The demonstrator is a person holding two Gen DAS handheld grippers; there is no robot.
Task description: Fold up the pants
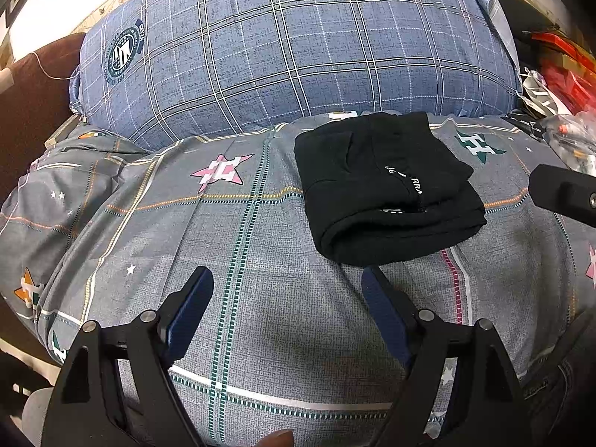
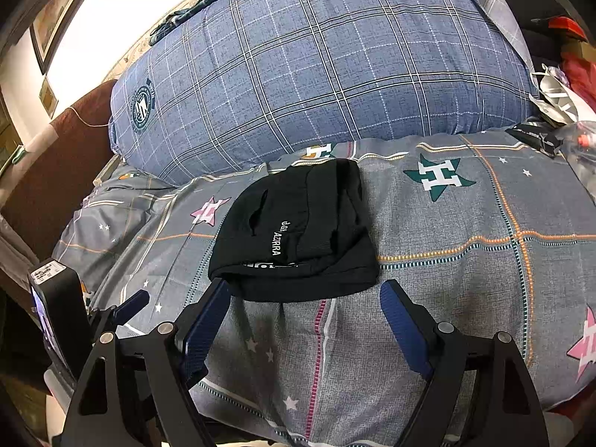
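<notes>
I'm in a home bedroom. Under me is a bed with a grey star-print cover (image 1: 260, 316), and a big blue plaid pillow (image 1: 298, 48) lies at its head. A framed picture (image 2: 46, 33) hangs on the wall, and household clutter (image 1: 562, 85) piles up beside the bed.

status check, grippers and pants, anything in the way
Left gripper and right gripper: jaws open, empty. Black pants folded compact on grey bedspread, untouched. Nothing in the way.
</notes>
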